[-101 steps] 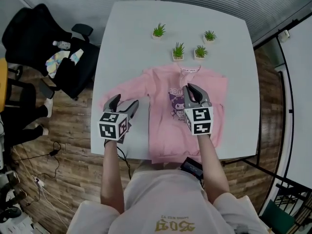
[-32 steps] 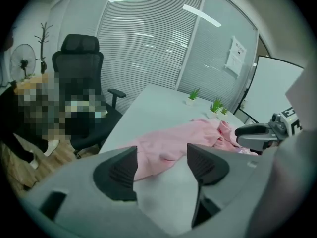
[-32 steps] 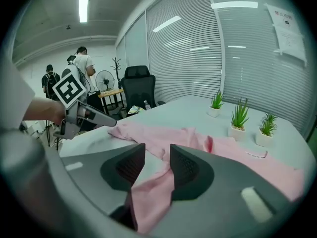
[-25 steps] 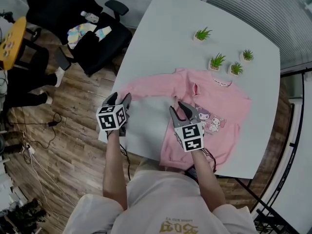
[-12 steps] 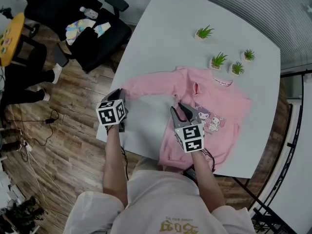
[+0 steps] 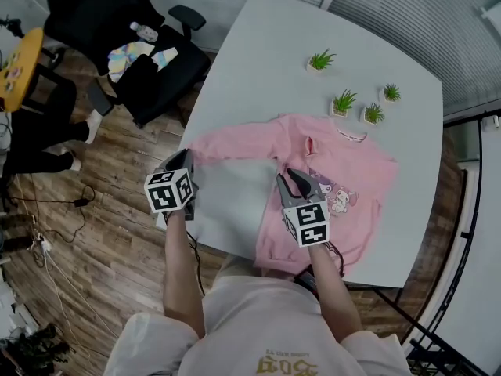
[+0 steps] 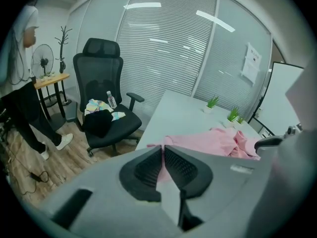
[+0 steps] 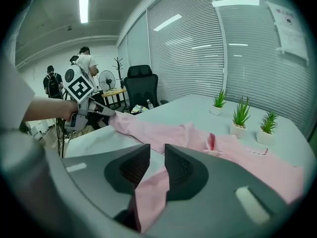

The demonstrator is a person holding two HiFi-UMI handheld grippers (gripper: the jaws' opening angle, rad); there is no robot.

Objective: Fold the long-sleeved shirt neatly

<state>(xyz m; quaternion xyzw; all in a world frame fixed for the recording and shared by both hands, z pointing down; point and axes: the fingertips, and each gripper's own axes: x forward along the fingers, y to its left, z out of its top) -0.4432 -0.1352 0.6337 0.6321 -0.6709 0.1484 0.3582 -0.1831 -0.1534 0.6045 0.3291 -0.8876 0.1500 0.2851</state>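
Observation:
A pink long-sleeved shirt (image 6: 356, 159) lies flat on the white table (image 6: 258, 61), its left sleeve (image 6: 235, 142) stretched out to the table's left edge. My left gripper (image 6: 186, 160) is shut on the sleeve's cuff; in the left gripper view the jaws (image 7: 163, 148) meet on pink cloth, and the sleeve (image 7: 213, 142) runs away behind them. My right gripper (image 6: 290, 180) is at the shirt's left side edge. Its jaws are closing, a gap still shows, and a fold of pink cloth (image 8: 148, 195) lies between them at the right gripper (image 8: 152, 150). The left gripper (image 8: 91, 109) shows there holding the sleeve end.
Several small potted plants (image 6: 341, 103) stand behind the shirt's collar. A black office chair (image 6: 129, 57) with clothes and a bottle on it is beside the table's left edge. People (image 8: 86, 63) stand in the room beyond. The table's near edge (image 6: 235, 253) is by my body.
The left jaws have closed from open onto the sleeve cuff, and that gripper has shifted slightly left. The right gripper's jaws have narrowed while it stays by the shirt's side edge.

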